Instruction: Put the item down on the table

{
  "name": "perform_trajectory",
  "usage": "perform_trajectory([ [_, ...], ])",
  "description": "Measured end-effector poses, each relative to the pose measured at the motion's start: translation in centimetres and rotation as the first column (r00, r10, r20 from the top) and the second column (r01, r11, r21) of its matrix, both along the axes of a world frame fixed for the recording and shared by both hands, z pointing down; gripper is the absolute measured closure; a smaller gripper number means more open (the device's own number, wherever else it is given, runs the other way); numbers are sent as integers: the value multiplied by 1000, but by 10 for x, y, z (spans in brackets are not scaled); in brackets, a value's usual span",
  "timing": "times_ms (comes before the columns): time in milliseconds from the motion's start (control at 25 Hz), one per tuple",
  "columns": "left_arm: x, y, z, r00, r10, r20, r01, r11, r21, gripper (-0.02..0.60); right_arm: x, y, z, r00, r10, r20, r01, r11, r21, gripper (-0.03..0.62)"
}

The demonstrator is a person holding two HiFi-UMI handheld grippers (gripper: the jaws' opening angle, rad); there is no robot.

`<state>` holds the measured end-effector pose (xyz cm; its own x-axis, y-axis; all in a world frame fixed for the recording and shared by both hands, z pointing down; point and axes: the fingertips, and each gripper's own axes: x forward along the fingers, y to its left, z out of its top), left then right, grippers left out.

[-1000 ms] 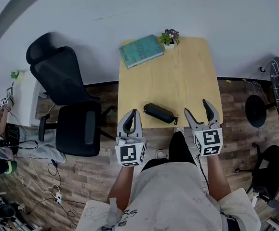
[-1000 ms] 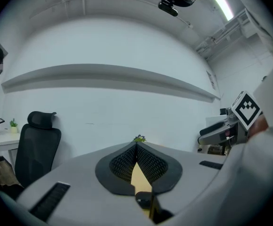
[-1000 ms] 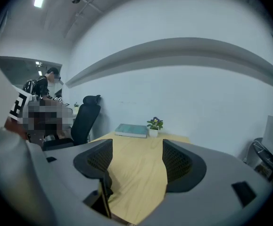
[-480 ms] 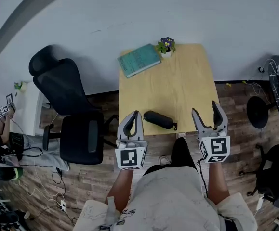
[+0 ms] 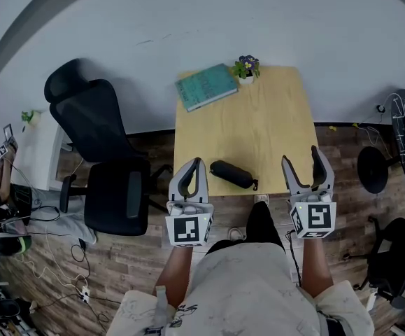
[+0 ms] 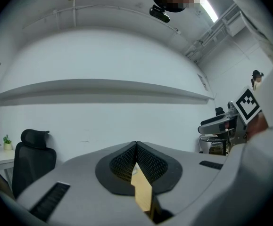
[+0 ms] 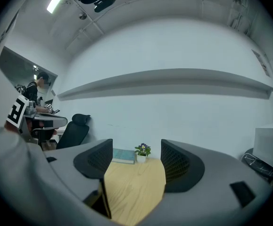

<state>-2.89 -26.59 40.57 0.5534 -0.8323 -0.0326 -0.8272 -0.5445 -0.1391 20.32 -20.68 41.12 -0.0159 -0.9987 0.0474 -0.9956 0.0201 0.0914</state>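
Note:
A black zipped pouch (image 5: 232, 174) lies on the wooden table (image 5: 258, 124), close to its near edge, and neither gripper touches it. My left gripper (image 5: 191, 166) is shut and empty, held just off the table's near left corner, left of the pouch. In the left gripper view its jaws (image 6: 136, 146) meet, with only a sliver of table showing below them. My right gripper (image 5: 301, 161) is open and empty at the near right corner; the right gripper view (image 7: 136, 163) looks between its pads along the tabletop (image 7: 134, 187).
A teal book (image 5: 207, 86) and a small potted plant (image 5: 247, 67) sit at the table's far edge, also seen as the book (image 7: 124, 156) and plant (image 7: 142, 150). A black office chair (image 5: 101, 152) stands left of the table. A round black base (image 5: 371, 162) is on the floor at right.
The right gripper has shifted a little right and outward from the pouch. The left gripper has barely moved. The pouch stays where it lay on the table.

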Motion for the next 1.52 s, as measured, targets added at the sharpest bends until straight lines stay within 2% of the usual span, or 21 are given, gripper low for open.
perform_trajectory([
  [440, -7, 0, -2, 1000, -23, 12, 24, 1000, -11, 574, -9, -5, 0, 1000, -22, -8, 22, 1000, -2, 274],
  [640, -9, 0, 0, 1000, -18, -1, 18, 1000, -4, 574, -22, -9, 2, 997, -79, -24, 78, 997, -21, 364],
  [800, -10, 1, -1, 1000, -27, -5, 27, 1000, -4, 574, -28, -9, 1, 996, -93, -15, 93, 996, -9, 507],
  [960, -13, 2, 0, 1000, -27, -8, 27, 1000, -2, 574, -33, -11, 2, 995, -102, -6, 102, 995, -15, 579],
  [1200, -18, -1, 1, 999, -46, -3, 46, 999, -16, 574, -40, -16, 5, 992, -124, -16, 123, 992, -35, 579],
  [1520, -23, -2, 1, 999, -52, -7, 52, 999, 1, 574, -41, -20, 5, 992, -122, -32, 121, 992, -47, 579],
])
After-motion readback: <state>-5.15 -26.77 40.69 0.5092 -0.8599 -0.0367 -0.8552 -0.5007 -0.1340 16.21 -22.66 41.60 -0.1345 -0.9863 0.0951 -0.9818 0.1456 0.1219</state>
